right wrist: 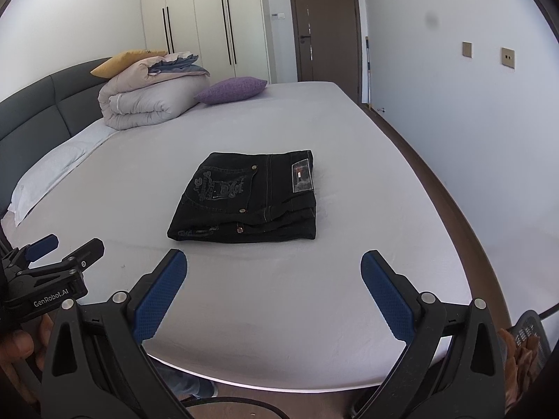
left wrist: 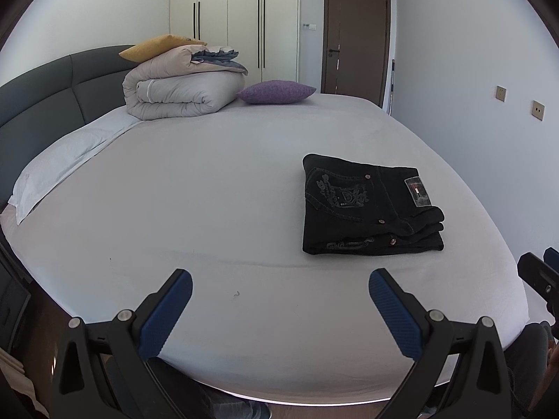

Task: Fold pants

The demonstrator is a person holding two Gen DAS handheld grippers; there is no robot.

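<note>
Pants (right wrist: 246, 197) sit folded on the bed (right wrist: 314, 296); my left gripper (left wrist: 279, 309) and right gripper (right wrist: 274, 293) jaws both hang released, holding nothing.

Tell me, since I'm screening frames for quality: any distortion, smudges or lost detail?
Left wrist view: fisheye bends the bed edge, corners go dark, pants stay sharp. Right wrist view: same curving, a dark smudge sits over the wall, and the black pants hide their folds.

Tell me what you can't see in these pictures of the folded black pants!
- Pants legs: tucked under the top fold, both views.
- Writing on the pants' label: too small, both views.
- Right gripper in left wrist view: cut off by the edge.
- Floor beside the bed: hidden by the mattress.
</note>
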